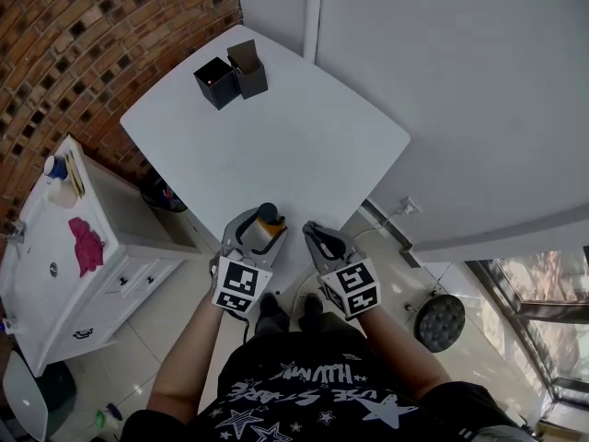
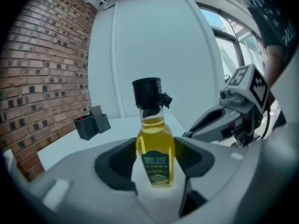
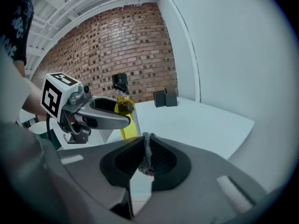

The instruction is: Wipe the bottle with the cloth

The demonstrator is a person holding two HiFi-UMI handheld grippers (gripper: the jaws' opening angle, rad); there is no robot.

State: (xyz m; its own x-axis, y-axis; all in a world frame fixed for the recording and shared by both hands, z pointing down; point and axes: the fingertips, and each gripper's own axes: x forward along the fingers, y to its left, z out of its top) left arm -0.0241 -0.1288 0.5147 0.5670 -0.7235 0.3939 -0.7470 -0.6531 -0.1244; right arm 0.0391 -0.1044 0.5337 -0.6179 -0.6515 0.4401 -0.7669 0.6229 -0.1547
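Observation:
A small bottle [image 1: 269, 219] of yellow oil with a black cap stands upright near the front edge of the white table [image 1: 304, 136]. My left gripper [image 1: 262, 226] is shut on it: in the left gripper view the bottle [image 2: 155, 153] fills the gap between the two dark pads of the gripper [image 2: 155, 164], touching both. Just to the right, my right gripper [image 1: 311, 228] is shut on a thin fold of grey cloth [image 3: 146, 154], pinched between its pads [image 3: 163, 160]. The bottle [image 3: 129, 127] is a short way left of the cloth and apart from it.
Two black boxes [image 1: 230, 76] stand at the table's far corner by the brick wall [image 1: 83, 53]. A white cabinet [image 1: 55, 274] with a pink rag [image 1: 87, 245] stands to the left below the table. A white wall panel [image 1: 460, 81] borders the right side.

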